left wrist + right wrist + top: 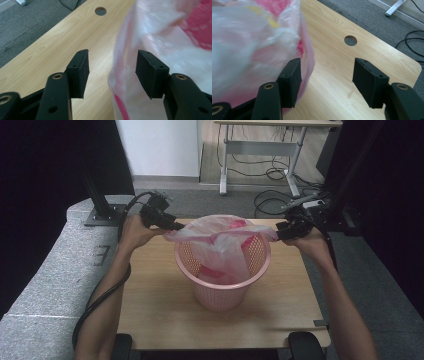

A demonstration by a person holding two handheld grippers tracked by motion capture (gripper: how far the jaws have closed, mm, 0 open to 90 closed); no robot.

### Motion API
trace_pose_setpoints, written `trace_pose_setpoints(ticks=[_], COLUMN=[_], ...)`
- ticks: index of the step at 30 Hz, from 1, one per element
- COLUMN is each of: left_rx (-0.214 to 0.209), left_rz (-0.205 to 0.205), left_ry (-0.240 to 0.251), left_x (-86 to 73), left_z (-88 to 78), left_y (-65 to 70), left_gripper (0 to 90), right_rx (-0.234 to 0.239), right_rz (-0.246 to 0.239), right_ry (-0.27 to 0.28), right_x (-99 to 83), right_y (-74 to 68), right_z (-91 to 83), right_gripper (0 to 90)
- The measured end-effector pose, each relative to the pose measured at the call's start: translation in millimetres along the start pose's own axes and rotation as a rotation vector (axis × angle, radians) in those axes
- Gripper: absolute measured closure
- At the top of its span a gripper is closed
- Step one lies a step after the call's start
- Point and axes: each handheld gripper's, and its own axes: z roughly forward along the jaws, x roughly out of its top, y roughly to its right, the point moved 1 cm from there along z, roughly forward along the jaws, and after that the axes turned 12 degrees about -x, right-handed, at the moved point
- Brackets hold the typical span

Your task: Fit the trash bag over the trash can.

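A pink mesh basket stands in the middle of the wooden table. A thin translucent bag with pink showing through hangs in it, its mouth stretched sideways over the rim. My left gripper sits at the bag's left end and my right gripper at its right end. In the left gripper view the left gripper is open, and the bag drapes by its right jaw with an edge in the gap. In the right gripper view the right gripper is open, with the bag beside its left jaw.
The table has a round hole near its far left edge and another hole near its far right edge. A grey padded surface lies left of the table. A desk frame and floor cables are behind.
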Motion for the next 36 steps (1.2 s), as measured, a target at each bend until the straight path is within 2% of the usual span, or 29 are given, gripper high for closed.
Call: trace_pose_setpoints(ticks=[6,10,16,21,24,27,29,31,34,36], left_rx=[-0.048,-0.090,-0.148,-0.153,-0.173,-0.154,-0.143,-0.132,-0.096,-0.073], left_rz=[0.042,0.075,0.134,0.197,0.231,0.261,0.274,0.277,0.286,0.304], left_ry=[-0.002,0.005,0.041,0.043,0.036,0.015,0.002,-0.016,-0.048,-0.081], left_x=[-19.5,-31.2,-37.7,-31.8,-26.7,-22.7,-21.0,-18.9,-15.9,-14.4], left_z=[-21.6,-39.5,-60.2,-64.6,-58.5,-48.3,-42.1,-35.8,-26.7,-22.7], left_y=[13.9,20.5,40.5,58.7,67.5,73.1,73.1,71.3,70.1,71.1], left_gripper=[38.2,31.4,23.2,19.7,19.3,19.6,20.2,22.6,33.4,50.7], right_rx=[0.037,0.061,0.094,0.106,0.127,0.120,0.103,0.081,0.080,0.084], right_rz=[-0.010,-0.028,-0.085,-0.139,-0.171,-0.218,-0.241,-0.240,-0.245,-0.254], right_ry=[0.028,0.036,0.067,0.096,0.108,0.102,0.108,0.122,0.138,0.151], right_x=[-10.6,-17.1,-17.4,-6.7,1.1,7.7,11.8,15.5,19.1,19.5], right_y=[0.2,1.1,-4.9,-19.3,-31.6,-45.7,-50.8,-52.3,-52.7,-54.4], right_z=[-25.1,-44.5,-68.6,-78.9,-77.7,-72.1,-68.0,-65.1,-63.2,-64.5], right_gripper=[37.7,35.3,29.3,27.0,26.2,26.4,29.0,33.9,55.4,71.1])
